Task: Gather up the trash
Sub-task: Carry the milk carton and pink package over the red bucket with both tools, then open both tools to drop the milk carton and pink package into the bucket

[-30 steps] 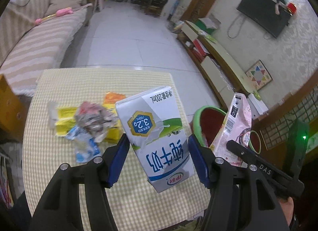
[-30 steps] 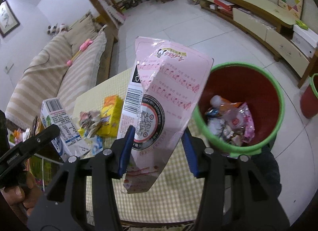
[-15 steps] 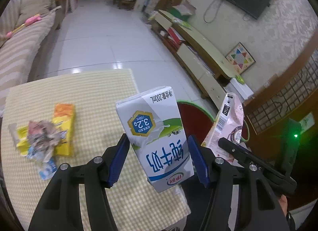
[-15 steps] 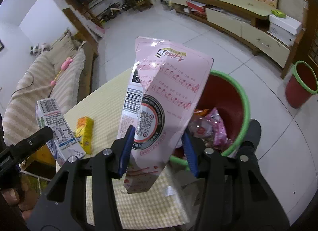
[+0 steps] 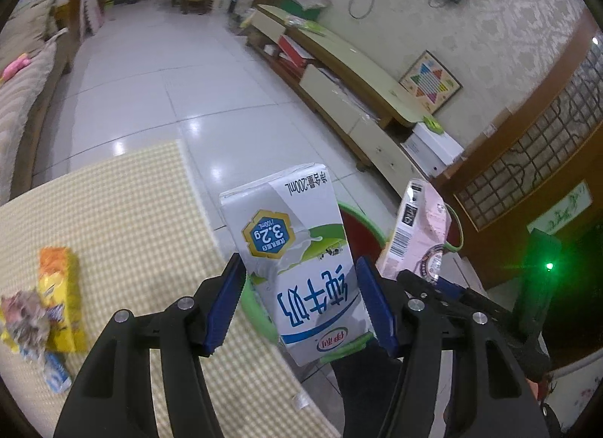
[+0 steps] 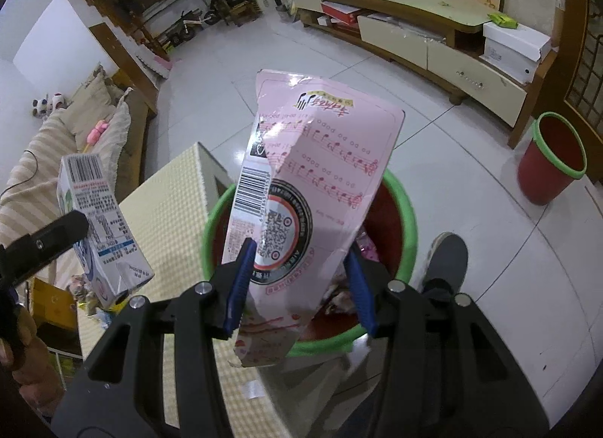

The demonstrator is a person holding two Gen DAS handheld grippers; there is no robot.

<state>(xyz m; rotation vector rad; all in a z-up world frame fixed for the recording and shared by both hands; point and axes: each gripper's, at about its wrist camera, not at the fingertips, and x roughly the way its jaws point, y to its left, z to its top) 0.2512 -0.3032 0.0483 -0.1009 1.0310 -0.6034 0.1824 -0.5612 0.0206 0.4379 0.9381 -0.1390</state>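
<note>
The left gripper (image 5: 299, 287) is clamped on a white milk carton (image 5: 297, 257), held upside down with its print inverted. The right gripper (image 6: 299, 279) is clamped on a torn pink wrapper (image 6: 301, 204), which hangs over a red bin with a green rim (image 6: 409, 219) standing on the floor just off the tabletop (image 5: 124, 219) edge. In the left wrist view the carton hides most of that bin; only a slice of rim shows at 3 o'clock of the carton, with the wrapper beyond it at 3 o'clock again. In the right wrist view the wrapper blocks the middle of the bin, though some trash shows inside at 5 o'clock of the wrapper, and a dark shoe (image 6: 446, 264) sits on the floor beside the bin at 3 o'clock.

On the yellow checked tabletop, at 9 o'clock of the carton, lie a yellow packet (image 5: 60, 302), a crumpled wad (image 5: 22, 315) touching it, and a small blue-white scrap (image 5: 56, 375). The floor is glossy white tile. A second red bin (image 6: 552, 157) stands near a low TV cabinet (image 6: 414, 23), and a striped sofa (image 6: 41, 144) runs along the far side
</note>
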